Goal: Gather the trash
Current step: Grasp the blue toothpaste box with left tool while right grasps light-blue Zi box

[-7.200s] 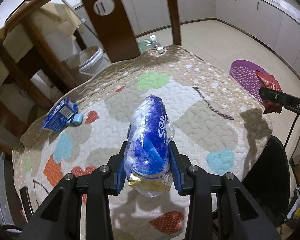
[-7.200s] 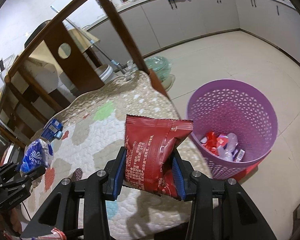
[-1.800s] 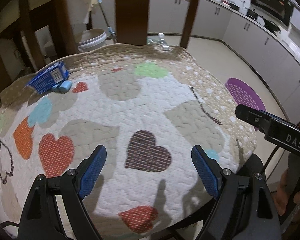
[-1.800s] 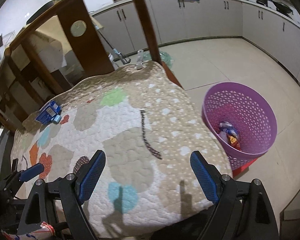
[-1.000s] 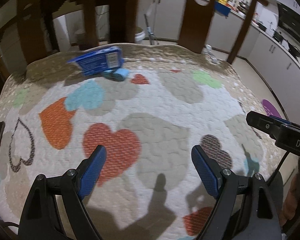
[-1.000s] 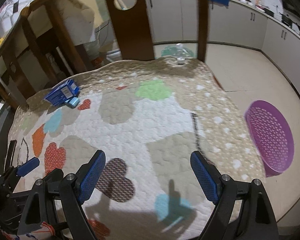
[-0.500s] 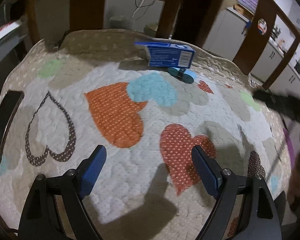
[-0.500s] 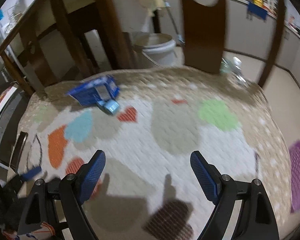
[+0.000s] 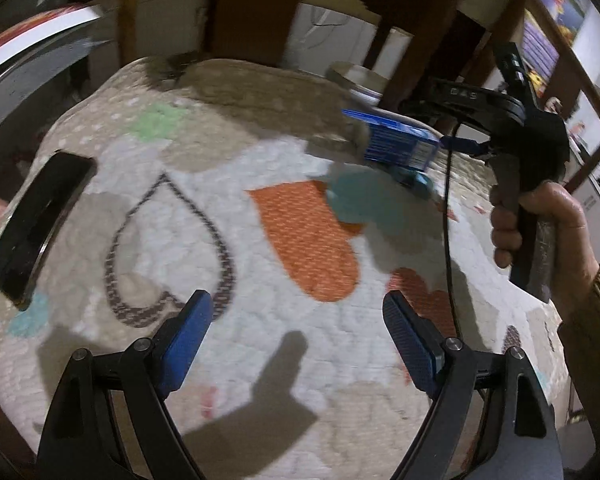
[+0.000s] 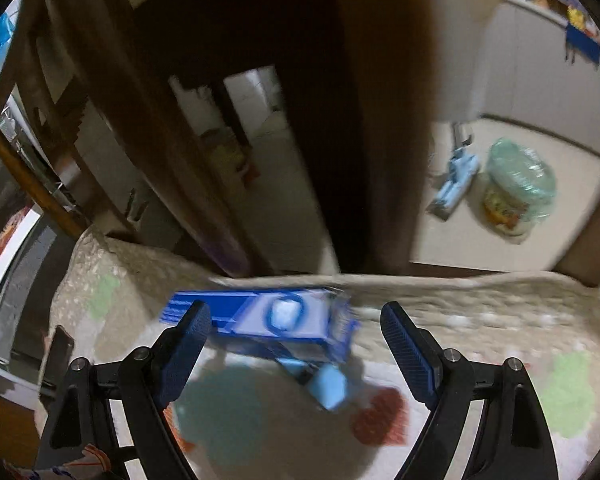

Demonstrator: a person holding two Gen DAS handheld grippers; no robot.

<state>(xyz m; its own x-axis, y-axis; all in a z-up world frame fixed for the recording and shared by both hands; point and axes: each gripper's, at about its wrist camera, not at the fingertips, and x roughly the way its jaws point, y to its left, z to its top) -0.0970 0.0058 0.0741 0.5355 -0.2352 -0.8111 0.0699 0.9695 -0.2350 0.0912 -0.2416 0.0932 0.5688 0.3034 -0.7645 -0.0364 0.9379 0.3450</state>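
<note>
The blue carton [image 10: 260,322] lies on its side near the far edge of the quilted table cover [image 9: 260,352], with a small light-blue piece [image 10: 330,392] touching its near lower corner. It looks like thin printed cardboard, probably empty: light, easily crushed, a little slick on its faces. A hold across the two long faces, near the middle of its length, should serve best; pressing at an open end would likely fold it. The small piece looks light and may roll or skid away if nudged.

The right gripper [image 10: 296,330] hangs just over the carton with its jaws spread wide and nothing between the pads; the carton's left end shows behind the left finger, not clamped. The left gripper [image 9: 296,318] is also wide apart and empty, over the middle of the cover, well short of the carton.

Beyond the far edge stand dark wooden chair backs [image 10: 260,120], close enough to hamper a reach from behind. A black phone [image 9: 40,220] lies by the cover's left edge, well apart. On the floor past the table sit a green-wrapped bundle [image 10: 518,184] and a pale blue object [image 10: 456,182].
</note>
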